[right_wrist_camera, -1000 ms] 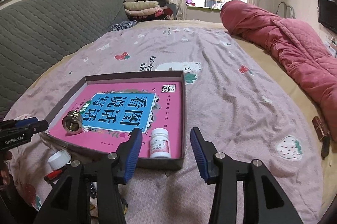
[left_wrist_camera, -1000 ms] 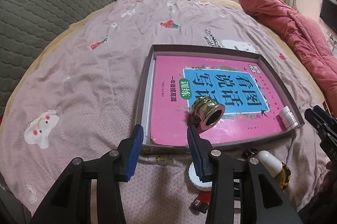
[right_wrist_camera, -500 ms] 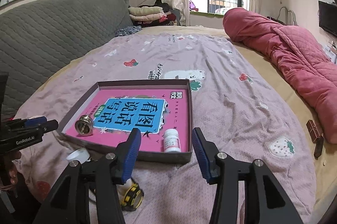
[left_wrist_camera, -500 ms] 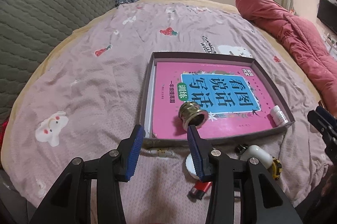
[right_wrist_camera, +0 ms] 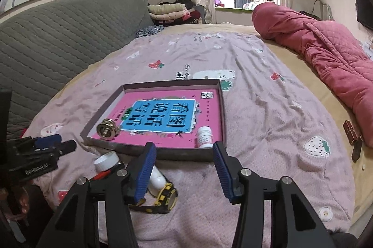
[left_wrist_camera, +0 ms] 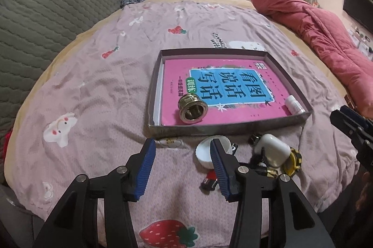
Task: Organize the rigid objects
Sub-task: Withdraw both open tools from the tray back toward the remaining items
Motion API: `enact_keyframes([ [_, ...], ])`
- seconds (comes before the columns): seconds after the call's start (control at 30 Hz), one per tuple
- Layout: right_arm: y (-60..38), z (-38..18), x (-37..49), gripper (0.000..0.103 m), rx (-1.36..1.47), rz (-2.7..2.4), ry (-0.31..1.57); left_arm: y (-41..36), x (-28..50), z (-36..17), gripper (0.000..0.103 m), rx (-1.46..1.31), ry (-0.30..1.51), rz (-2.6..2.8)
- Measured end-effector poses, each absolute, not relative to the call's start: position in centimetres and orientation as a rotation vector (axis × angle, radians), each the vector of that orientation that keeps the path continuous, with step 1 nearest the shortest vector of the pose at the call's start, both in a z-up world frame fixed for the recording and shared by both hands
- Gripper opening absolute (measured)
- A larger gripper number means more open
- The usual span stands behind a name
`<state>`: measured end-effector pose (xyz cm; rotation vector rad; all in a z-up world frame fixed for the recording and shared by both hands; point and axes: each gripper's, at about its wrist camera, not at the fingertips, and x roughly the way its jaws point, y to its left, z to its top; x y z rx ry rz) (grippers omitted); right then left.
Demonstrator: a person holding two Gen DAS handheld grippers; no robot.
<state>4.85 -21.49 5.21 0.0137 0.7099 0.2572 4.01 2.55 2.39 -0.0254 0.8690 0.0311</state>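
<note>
A shallow box (left_wrist_camera: 275, 123) (right_wrist_camera: 181, 151) on the bed holds a pink book, a brass ring (left_wrist_camera: 192, 107) (right_wrist_camera: 106, 129) and a small white bottle (left_wrist_camera: 295, 104) (right_wrist_camera: 204, 137). In front of the box lie a white cap (left_wrist_camera: 205, 152) (right_wrist_camera: 106, 160), a white earbud case (left_wrist_camera: 272, 150), a yellow tape measure (left_wrist_camera: 292, 159) (right_wrist_camera: 166, 196) and a red-black lighter (left_wrist_camera: 209, 179). My left gripper (left_wrist_camera: 181, 166) hangs above the sheet near the cap, jaws opening, nothing between them. My right gripper (right_wrist_camera: 183, 168) stands open and empty before the box's near wall.
A rolled pink quilt (right_wrist_camera: 326, 56) lies along the right side of the bed. A grey padded headboard (left_wrist_camera: 46, 14) runs along the left. Two small dark objects (right_wrist_camera: 352, 138) lie near the right edge. Folded clothes (right_wrist_camera: 170, 11) sit at the far end.
Both grippers have drawn back from the box and risen a little, so the loose items in front of it came into view. The left jaws have spread wider.
</note>
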Motion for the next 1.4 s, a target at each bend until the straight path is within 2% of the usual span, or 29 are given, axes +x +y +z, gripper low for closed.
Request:
enact_keyframes([
  [0.93,-19.8,5.9,3.1,0.051,0.043,0.306,0.743,2.3,2.2,3.2,0.054,-0.039,0.876,-0.019],
  [1.1,-19.8,5.7,2.8,0.055,0.061,0.321,0.769,2.8,1.8,2.8,0.054,-0.057,0.898,-0.024],
  [1.4,-20.0,5.3,2.7,0.055,0.080,0.309,0.825,3.0,1.0,1.9,0.054,-0.070,0.946,-0.040],
])
